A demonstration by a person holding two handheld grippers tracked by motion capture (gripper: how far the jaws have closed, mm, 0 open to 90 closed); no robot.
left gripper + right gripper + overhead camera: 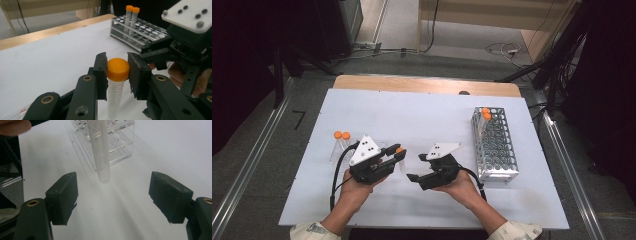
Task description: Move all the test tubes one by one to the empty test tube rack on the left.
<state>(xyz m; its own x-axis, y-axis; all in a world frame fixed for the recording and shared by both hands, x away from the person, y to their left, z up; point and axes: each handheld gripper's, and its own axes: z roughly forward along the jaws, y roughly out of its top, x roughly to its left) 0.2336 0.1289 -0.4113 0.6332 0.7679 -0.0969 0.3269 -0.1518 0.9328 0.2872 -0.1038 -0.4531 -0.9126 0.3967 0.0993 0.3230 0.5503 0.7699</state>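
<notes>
Hands meet low in the high view's centre. Your left gripper [398, 155] pinches the orange-capped tube [116, 82] by its cap, hanging upright over the white table [422, 120]. Your right gripper [414, 170], jaws spread, points at it without touching. Right of centre, the metal rack [495, 147] holds two capped tubes [485, 114].

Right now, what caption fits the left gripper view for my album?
Left gripper clamps a tube by its orange cap, with the rack behind.
</notes>
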